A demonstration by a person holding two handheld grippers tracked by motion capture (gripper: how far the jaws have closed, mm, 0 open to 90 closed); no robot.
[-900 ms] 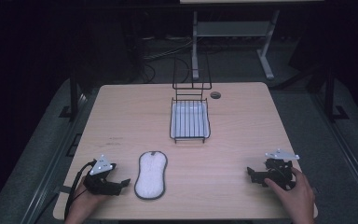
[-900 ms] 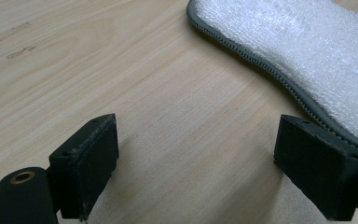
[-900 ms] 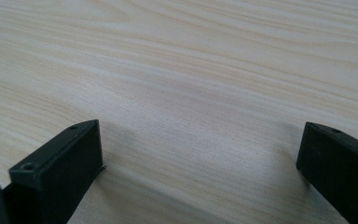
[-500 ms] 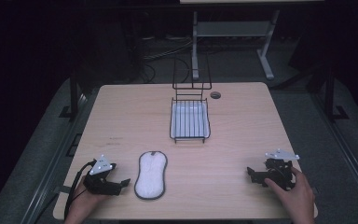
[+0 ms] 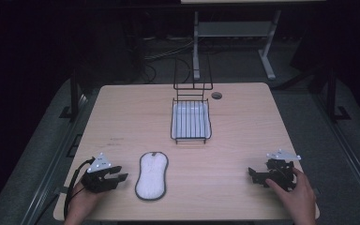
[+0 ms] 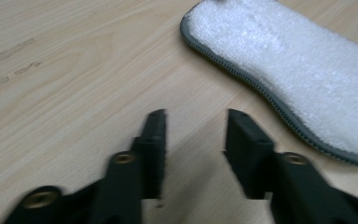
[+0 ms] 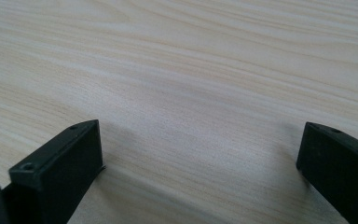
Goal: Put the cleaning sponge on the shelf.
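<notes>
One white pad [image 5: 152, 175] lies just beside the left gripper [image 5: 120, 178].

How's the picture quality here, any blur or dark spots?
High view: table evenly lit, surroundings almost black. Left gripper view: jaws smeared at the edges, white pad slightly soft. Right gripper view: near jaws soft, wood grain clear, faint shadows beside them.

Each gripper is black and carries a grey three-cornered plate on top: the left gripper [image 5: 117, 177] beside the white pad [image 5: 152, 175], the right gripper [image 5: 255, 175] well apart from that pad. A black cable [image 5: 75, 174] loops from the left one. Its flat, square-ended jaws bear brass-coloured screws.
</notes>
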